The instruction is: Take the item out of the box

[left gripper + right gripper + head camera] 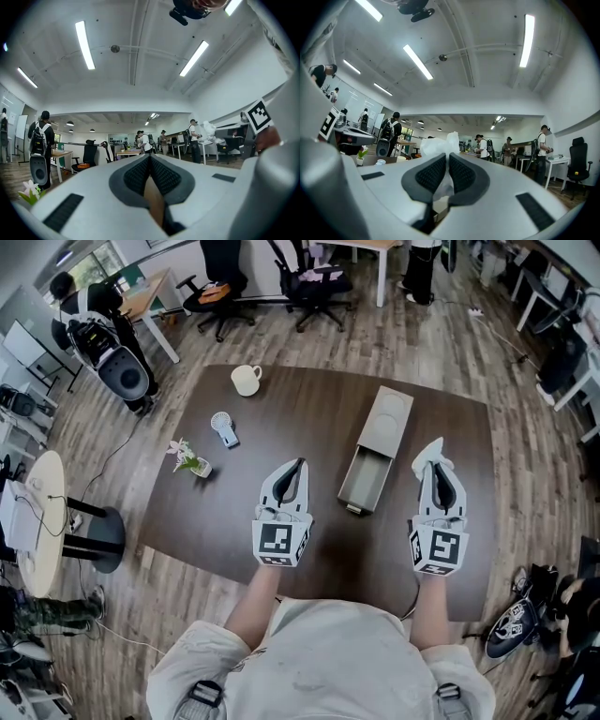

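We are holding the right gripper (pixel 438 468) just to the right of the box (pixel 388 414). Its fingers (pixel 462 174) are pinching a crumpled white item (pixel 440 143), and the soft material is bunching up above the pads and trailing down between them. So the item is sitting outside the box, held up in the gripper beside the box's right flank rather than inside it.

The box itself is lying long and grey near the middle of the dark worktop (pixel 309 399), and its drawer (pixel 366 480) is standing slid out from the end nearest us. We are holding the left gripper (pixel 299 465) on the other side of the box, just left of the open drawer. Its fingers (pixel 136 175) are pressing together at the tips, empty.

Farther left of the box a small white fan (pixel 223 428) is lying flat, and beyond that a little pot of flowers (pixel 190 460) is standing. A white mug (pixel 246 379) is standing up and to the left of the box, near the worktop's far edge. Past the box, people are standing among office desks and chairs.
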Demonstrator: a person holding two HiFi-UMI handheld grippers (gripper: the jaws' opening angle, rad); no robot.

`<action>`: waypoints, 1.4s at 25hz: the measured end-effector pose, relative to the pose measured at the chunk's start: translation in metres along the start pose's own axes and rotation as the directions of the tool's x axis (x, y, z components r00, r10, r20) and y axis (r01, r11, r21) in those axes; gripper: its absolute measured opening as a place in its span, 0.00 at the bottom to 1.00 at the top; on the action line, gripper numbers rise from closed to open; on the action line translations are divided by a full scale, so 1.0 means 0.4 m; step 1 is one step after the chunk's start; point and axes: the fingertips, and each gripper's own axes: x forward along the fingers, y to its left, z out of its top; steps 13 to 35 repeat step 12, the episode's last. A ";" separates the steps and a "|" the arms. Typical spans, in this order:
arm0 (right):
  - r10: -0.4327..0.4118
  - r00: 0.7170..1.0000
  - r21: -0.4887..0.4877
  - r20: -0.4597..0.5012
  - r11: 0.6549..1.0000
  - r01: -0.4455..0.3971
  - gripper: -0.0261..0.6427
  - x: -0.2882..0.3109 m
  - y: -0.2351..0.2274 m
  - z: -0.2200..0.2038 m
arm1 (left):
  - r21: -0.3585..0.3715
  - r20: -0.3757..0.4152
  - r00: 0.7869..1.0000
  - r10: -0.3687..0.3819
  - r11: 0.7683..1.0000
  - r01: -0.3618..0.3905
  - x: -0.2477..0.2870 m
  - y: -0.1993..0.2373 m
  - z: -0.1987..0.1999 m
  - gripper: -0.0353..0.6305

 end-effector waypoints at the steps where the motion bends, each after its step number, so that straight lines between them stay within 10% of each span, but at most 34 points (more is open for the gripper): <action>1: 0.000 1.000 -0.001 0.000 1.000 0.000 0.07 0.000 0.000 0.000 | 0.001 0.001 1.000 0.000 1.000 0.000 0.000 -0.001 0.001 0.06; 35: 0.004 1.000 0.000 -0.006 1.000 -0.004 0.07 0.002 0.017 -0.003 | 0.001 0.008 1.000 -0.001 1.000 0.001 -0.005 -0.001 0.003 0.06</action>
